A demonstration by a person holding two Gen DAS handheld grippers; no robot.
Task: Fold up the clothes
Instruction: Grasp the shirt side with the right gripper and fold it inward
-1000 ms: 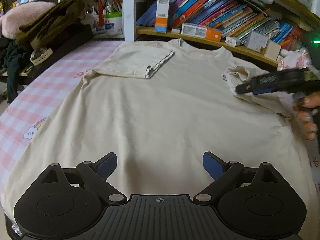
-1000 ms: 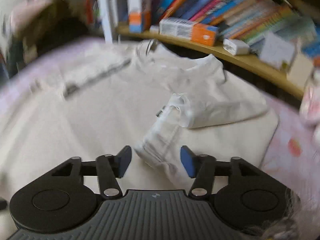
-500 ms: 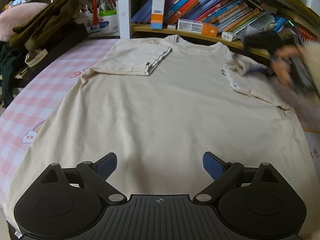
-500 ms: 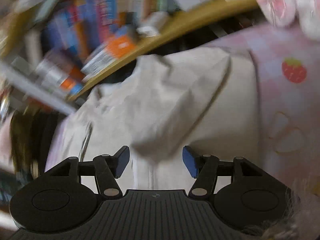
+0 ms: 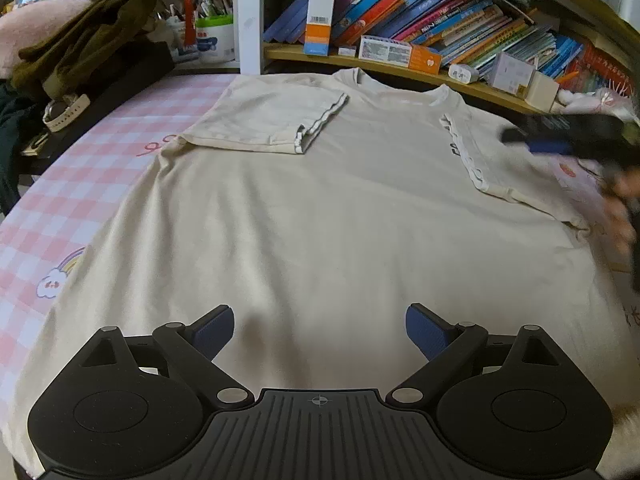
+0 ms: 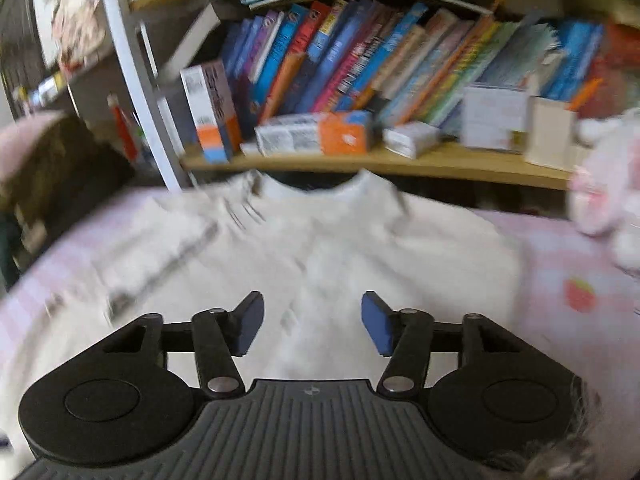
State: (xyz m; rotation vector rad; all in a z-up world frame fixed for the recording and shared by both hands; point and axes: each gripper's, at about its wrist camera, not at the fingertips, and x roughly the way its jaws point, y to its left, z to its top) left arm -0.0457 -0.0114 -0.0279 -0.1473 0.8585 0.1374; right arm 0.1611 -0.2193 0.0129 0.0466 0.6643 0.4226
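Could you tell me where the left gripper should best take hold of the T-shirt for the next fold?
Probably the T-shirt's left side edge, below the folded-in left sleeve. It lies flat over the pink checked sheet, so the open left gripper could approach from the left.

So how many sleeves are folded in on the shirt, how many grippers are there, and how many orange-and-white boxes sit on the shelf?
Folded-in sleeves on the shirt: 2, the left sleeve and the right sleeve
Grippers: 2, the left gripper and the right gripper, both open
Orange-and-white boxes: 2, the upright box and the flat box
Total: 6
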